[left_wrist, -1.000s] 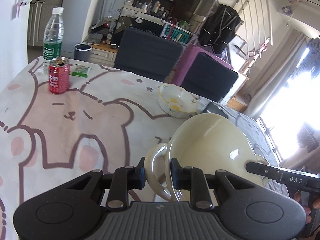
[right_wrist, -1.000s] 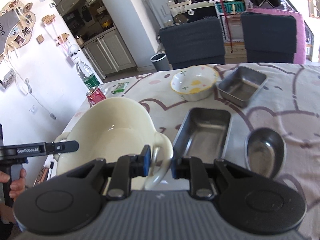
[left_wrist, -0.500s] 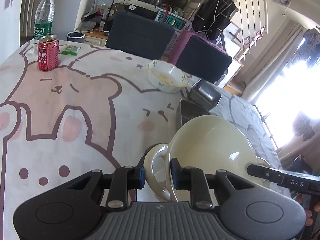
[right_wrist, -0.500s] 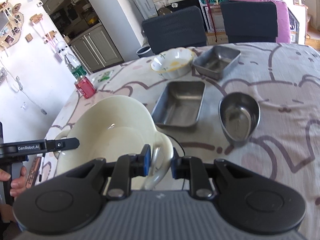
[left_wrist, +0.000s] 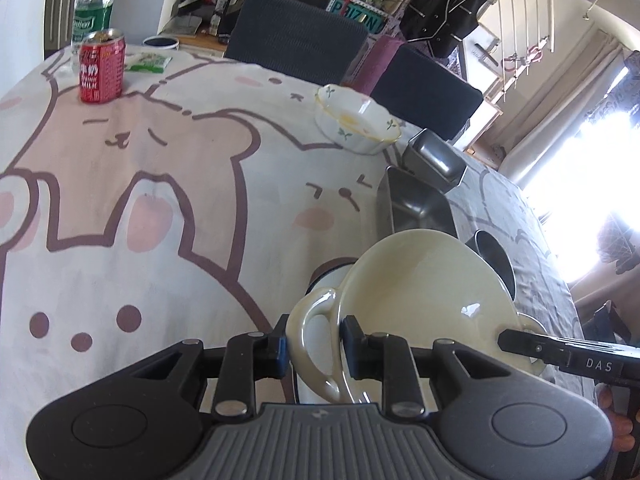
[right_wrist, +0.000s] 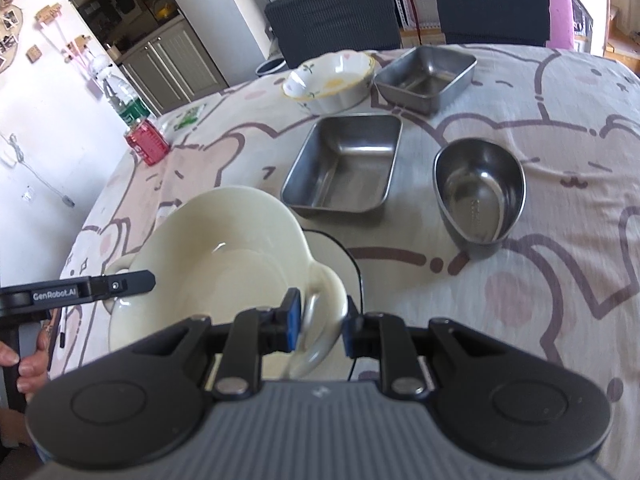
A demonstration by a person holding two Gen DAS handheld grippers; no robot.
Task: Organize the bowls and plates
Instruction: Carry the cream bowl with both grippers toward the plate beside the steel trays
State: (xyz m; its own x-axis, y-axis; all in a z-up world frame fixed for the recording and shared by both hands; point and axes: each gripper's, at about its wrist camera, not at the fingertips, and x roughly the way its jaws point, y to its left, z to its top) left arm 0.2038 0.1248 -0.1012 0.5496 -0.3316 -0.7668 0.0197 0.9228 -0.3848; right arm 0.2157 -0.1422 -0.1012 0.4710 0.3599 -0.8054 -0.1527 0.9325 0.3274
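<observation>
A cream two-handled bowl (left_wrist: 424, 292) (right_wrist: 224, 264) hangs just above the table, tilted, carried between both grippers. My left gripper (left_wrist: 314, 350) is shut on its left handle, and my right gripper (right_wrist: 320, 324) is shut on the opposite handle. Under the bowl lies a white plate with a thin dark rim (right_wrist: 336, 256) (left_wrist: 328, 272), mostly hidden by the bowl. Whether the bowl touches the plate I cannot tell. Further back stand a floral ceramic bowl (right_wrist: 332, 76) (left_wrist: 356, 124), a square steel tray (right_wrist: 426, 72), a rectangular steel tray (right_wrist: 344, 164) and an oval steel bowl (right_wrist: 480, 196).
A red can (left_wrist: 100, 68) and a water bottle (left_wrist: 94, 4) stand at the far left corner beside a green packet (left_wrist: 148, 62). Two dark chairs (right_wrist: 332, 16) stand behind the table. The bear-print cloth (left_wrist: 160, 200) spreads to the left.
Both grippers have sunk toward the table with the cream bowl still held by its handles, and they tip further downward. The plate under the bowl has come into view.
</observation>
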